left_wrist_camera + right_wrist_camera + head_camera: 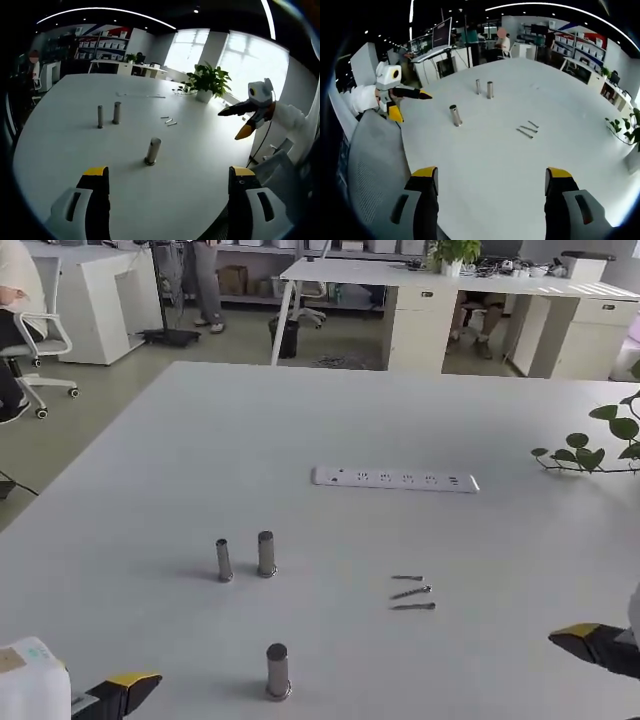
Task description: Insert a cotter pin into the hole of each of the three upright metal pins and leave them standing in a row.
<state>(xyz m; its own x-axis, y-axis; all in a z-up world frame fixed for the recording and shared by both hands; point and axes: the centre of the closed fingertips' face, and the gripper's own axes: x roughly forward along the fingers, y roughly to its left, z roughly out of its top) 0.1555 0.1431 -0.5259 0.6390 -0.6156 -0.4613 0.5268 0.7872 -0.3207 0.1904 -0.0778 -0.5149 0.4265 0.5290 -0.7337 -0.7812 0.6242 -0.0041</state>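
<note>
Three upright metal pins stand on the white table (300, 420): a thin one (224, 560), a thicker one (266, 554) right beside it, and a third (278, 672) alone nearer the front edge. Three cotter pins (411, 592) lie flat in a small stack to their right. My left gripper (167, 187) is open over the near left edge, its yellow-tipped finger (128, 685) showing at the bottom left of the head view. My right gripper (490, 187) is open too, with a fingertip (585, 638) at the lower right. Neither holds anything.
A white power strip (395, 479) lies across the table's middle. Plant leaves (595, 445) reach in at the right edge. Beyond the table stand desks (450, 300), an office chair (40, 340) and seated people.
</note>
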